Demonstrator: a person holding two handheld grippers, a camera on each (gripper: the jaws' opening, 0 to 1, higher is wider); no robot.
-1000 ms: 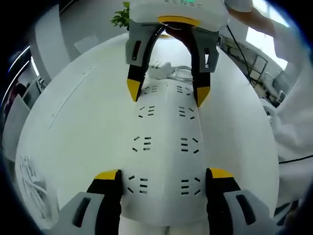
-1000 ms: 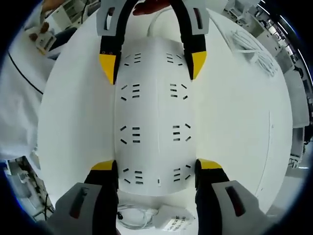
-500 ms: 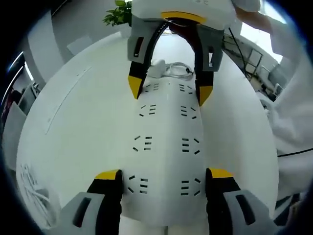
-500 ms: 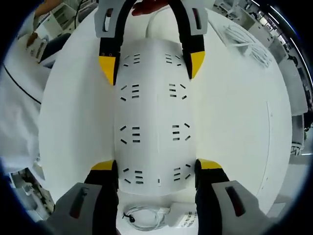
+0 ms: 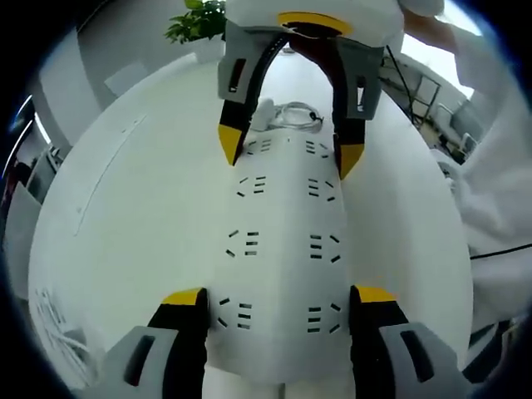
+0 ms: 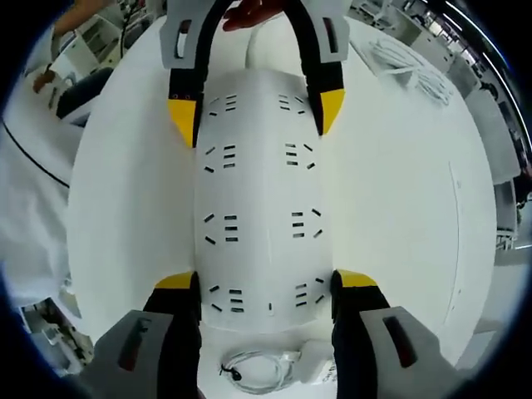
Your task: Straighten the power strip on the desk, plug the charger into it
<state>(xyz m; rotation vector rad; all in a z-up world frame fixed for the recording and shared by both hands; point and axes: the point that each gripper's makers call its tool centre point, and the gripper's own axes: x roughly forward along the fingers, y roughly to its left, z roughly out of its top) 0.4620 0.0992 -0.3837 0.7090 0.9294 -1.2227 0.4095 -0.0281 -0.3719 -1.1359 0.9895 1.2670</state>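
Note:
A wide white power strip (image 5: 283, 224) with two rows of sockets lies on the round white desk (image 5: 141, 208). My left gripper (image 5: 278, 298) is shut on its near end, one jaw against each long side. At the far end my right gripper (image 5: 288, 154) clamps the strip the same way. From the right gripper view the strip (image 6: 262, 199) runs from my right gripper (image 6: 264, 283) up to the left gripper (image 6: 258, 112). The white charger (image 5: 270, 115) with its coiled cable lies on the desk just past the right gripper's end, and the charger (image 6: 320, 370) shows below my right jaws.
A bundle of white cable (image 6: 411, 66) lies on the desk (image 6: 399, 191) off to one side of the strip, the bundle (image 5: 50, 312) near the desk edge. A person's white sleeve (image 5: 499, 191) borders the other side. A green plant (image 5: 195, 21) stands beyond the desk.
Both grippers keep their hold on the strip. The desk, charger and cable bundle have shifted slightly against the strip, so the strip has turned or slid a little with both hands.

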